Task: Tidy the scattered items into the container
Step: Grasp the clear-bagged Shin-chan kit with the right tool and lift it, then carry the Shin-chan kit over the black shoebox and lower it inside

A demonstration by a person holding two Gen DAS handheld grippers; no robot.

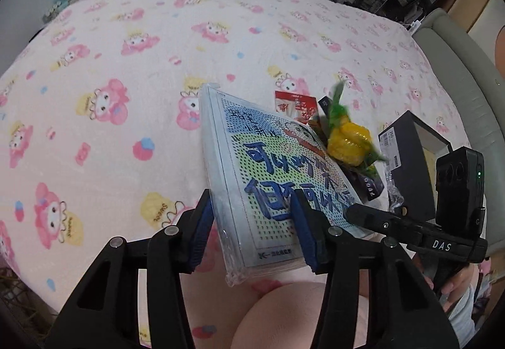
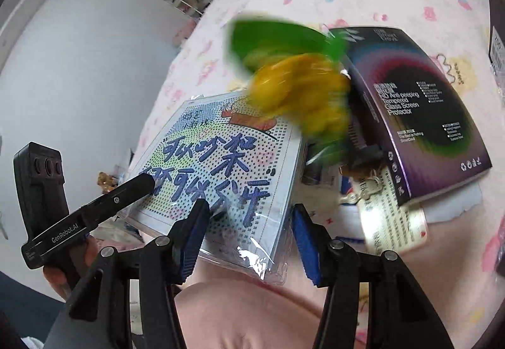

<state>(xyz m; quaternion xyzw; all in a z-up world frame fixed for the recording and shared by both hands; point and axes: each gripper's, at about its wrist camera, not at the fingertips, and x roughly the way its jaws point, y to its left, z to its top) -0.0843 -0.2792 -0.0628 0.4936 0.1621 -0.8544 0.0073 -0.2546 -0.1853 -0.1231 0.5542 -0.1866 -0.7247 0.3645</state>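
Note:
A flat plastic-wrapped craft packet (image 1: 268,178) with blue handwriting is tilted up off the bed, and my left gripper (image 1: 252,232) is shut on its lower edge. In the right wrist view the same packet (image 2: 227,165) fills the middle, its lower corner lying between the fingers of my open right gripper (image 2: 249,232). A yellow and green toy (image 2: 300,90), blurred by motion, is just beyond the packet's far edge; in the left wrist view this toy (image 1: 347,140) is beside the packet. A dark open box (image 1: 410,159) stands on the bed to the right.
On the pink cartoon-print bedspread (image 1: 126,64) lie a black screen protector box (image 2: 410,115), a printed card (image 2: 391,216), a small metal charm (image 2: 363,188) and a red sachet (image 1: 295,105). A grey padded bed edge (image 1: 457,71) runs along the right.

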